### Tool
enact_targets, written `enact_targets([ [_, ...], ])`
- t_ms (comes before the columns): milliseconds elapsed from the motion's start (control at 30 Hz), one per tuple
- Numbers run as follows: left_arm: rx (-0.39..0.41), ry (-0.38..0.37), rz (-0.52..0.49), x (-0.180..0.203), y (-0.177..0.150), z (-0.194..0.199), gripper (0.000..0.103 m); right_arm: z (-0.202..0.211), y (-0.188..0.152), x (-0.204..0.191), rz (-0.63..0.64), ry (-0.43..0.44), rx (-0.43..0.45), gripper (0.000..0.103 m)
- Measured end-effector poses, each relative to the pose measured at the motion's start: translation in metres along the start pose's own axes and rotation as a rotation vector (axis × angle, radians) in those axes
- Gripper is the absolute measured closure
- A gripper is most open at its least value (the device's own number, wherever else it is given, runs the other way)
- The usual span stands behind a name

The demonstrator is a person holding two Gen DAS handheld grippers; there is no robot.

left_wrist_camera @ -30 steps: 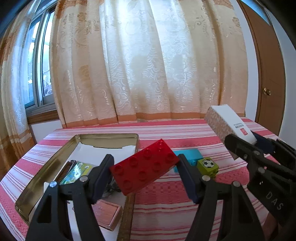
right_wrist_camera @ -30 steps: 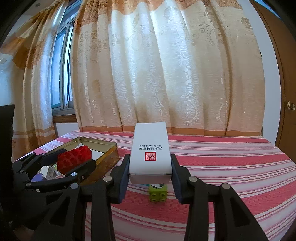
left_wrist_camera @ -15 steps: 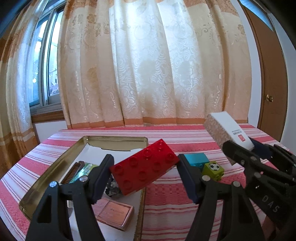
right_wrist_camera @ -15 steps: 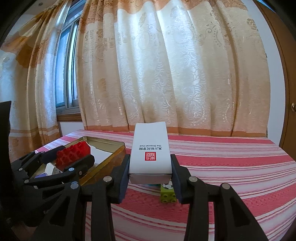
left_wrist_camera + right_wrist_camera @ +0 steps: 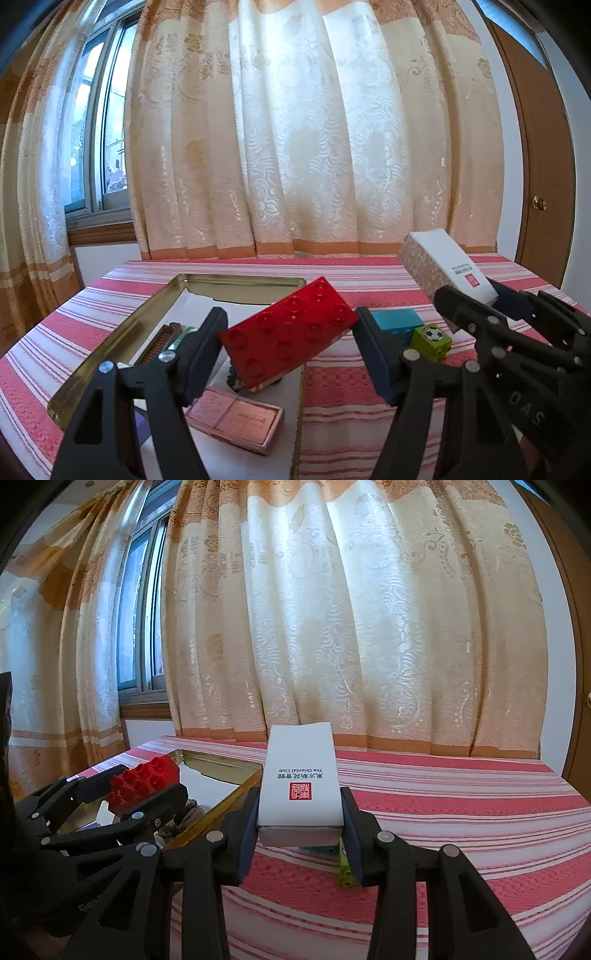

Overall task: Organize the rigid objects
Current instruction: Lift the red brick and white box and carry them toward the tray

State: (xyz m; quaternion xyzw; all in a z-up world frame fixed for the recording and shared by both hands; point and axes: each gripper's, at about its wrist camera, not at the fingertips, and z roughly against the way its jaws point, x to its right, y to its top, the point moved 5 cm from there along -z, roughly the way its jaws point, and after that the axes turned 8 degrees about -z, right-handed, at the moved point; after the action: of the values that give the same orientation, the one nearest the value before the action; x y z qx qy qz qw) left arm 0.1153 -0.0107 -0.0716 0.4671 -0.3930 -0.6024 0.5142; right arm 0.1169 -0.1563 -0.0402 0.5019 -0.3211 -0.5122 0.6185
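Left gripper (image 5: pixel 288 345) shifted over open gold metal tin (image 5: pixel 155 310), jaws clenched on tilted red studded plastic brick (image 5: pixel 288 338), poised for drop-in; right gripper (image 5: pixel 300 823) steady above striped worktop (image 5: pixel 461 812), jaws clamping white cardboard box (image 5: pixel 300 782), likely next

Our left gripper (image 5: pixel 290 341) with the red brick (image 5: pixel 288 338) now sits more over the gold tin (image 5: pixel 110 339). The pink case (image 5: pixel 236 415) shows more in the lower middle. In the right view, the white box (image 5: pixel 300 775) now hides most of the green block (image 5: pixel 344 867).
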Motion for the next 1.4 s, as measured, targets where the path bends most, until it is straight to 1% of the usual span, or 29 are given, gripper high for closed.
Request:
enact_targets([
  [1067, 0.005, 0.074, 0.049, -0.045, -0.008, 0.003, 0.033, -0.008, -0.005, -0.042, 0.044, 0.068, -0.016, 0.06],
  [1400, -0.006, 0.087, 0.062, -0.056, -0.01, 0.0, 0.033, -0.01, -0.006, -0.046, 0.05, 0.08, -0.02, 0.06],
])
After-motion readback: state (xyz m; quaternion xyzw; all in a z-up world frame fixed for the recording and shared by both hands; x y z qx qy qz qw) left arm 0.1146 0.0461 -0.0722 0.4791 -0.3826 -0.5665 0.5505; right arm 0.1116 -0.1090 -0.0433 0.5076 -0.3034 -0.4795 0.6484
